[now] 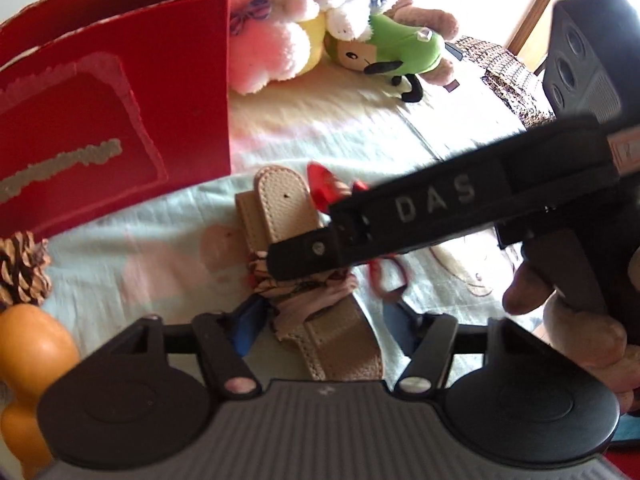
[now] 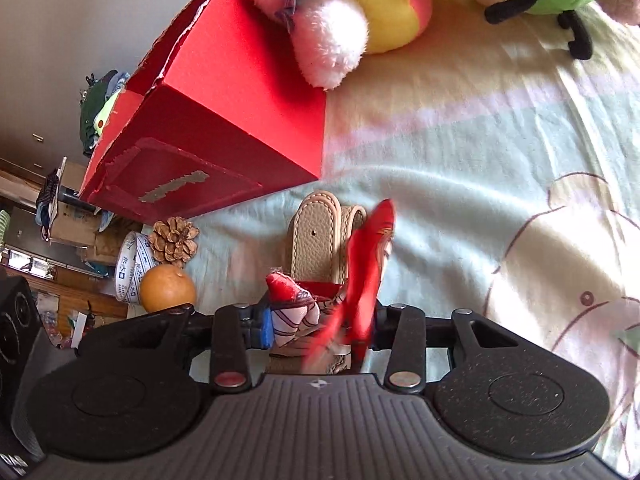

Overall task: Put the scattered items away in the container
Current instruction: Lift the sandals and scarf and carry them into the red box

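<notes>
A beige leather belt tied with a red and patterned ribbon lies on the bedsheet in front of the red box. My left gripper straddles the belt's near end with its jaws close around belt and ribbon. My right gripper reaches in from the right onto the ribbon bundle. In the right wrist view the belt and ribbon sit between the right gripper's blue-padded fingers, which pinch the ribbon. The red box stands behind.
A pine cone and an orange lie at the left, with a tape roll beside them. Plush toys are piled behind the box. A black speaker stands at the right. A hand holds the right gripper.
</notes>
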A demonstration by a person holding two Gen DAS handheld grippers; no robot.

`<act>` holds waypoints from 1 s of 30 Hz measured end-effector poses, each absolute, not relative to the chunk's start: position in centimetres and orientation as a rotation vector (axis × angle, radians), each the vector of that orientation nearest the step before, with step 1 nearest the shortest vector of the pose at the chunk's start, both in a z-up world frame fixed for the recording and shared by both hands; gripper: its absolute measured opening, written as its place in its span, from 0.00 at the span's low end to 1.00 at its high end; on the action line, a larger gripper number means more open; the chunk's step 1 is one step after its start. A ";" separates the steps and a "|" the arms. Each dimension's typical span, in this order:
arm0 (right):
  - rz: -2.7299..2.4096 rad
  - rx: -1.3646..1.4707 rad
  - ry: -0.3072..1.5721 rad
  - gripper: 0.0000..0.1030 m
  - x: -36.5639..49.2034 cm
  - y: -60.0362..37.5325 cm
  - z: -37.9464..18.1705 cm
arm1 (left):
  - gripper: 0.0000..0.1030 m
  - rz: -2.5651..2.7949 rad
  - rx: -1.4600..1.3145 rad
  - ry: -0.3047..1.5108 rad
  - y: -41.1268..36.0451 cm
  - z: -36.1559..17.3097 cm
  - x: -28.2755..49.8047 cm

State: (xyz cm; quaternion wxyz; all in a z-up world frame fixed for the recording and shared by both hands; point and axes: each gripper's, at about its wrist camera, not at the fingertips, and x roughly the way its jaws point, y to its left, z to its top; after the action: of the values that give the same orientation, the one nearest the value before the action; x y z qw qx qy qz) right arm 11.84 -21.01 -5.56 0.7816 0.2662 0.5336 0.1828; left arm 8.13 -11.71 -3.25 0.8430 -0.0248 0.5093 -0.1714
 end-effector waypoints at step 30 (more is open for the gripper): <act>0.466 0.494 0.746 0.29 25.1 -11.8 10.2 | 0.50 -0.351 -0.064 0.807 0.3 14.0 20.5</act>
State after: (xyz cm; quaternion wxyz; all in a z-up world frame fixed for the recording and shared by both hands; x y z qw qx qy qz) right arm 25.08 -11.77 10.24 0.8755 0.2367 0.3572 0.2233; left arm 20.48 0.28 13.99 0.9043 -0.0309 0.3904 -0.1699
